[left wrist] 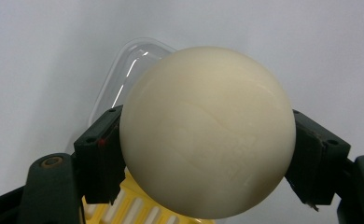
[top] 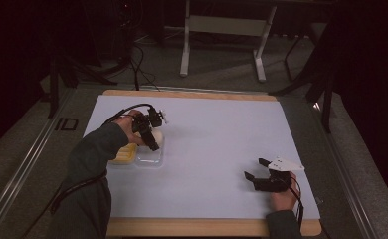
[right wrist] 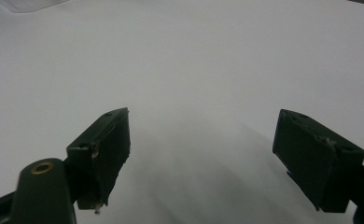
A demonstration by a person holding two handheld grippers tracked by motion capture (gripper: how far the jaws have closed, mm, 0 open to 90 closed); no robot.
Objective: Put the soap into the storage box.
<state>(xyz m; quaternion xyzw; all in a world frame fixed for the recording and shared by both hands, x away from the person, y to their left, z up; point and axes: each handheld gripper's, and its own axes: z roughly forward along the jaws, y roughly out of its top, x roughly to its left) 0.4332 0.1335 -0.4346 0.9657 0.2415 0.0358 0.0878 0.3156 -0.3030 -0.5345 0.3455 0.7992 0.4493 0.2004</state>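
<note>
One table, wood-edged, carrying one pale sheet across nearly its whole top. On the floor beyond, at twelve o'clock, one light metal frame on two legs.

Two shallow trays side by side at nine o'clock on the sheet: one clear plastic tray and, touching its left edge, one yellow tray. Contents of both mostly hidden by the hand and tool above; ribbed yellow floor glimpsed in the left gripper view, nothing else made out inside.

Two grippers, one per hand. Left gripper poised over the clear plastic tray, jaws about half spread and pressed against opposite sides of one cream ball, gripped at three and nine o'clock across its widest part. Ball lifted clear of the trays, hanging above the seam between them, with the clear plastic tray's rim at eleven o'clock behind it and the yellow tray at six o'clock beneath it in the left gripper view.

Right gripper at four o'clock on the sheet, well apart from the trays, low over bare paper, jaws spread wide with nothing between them, pointing toward ten o'clock. One grey three-cornered plate on its top.
</note>
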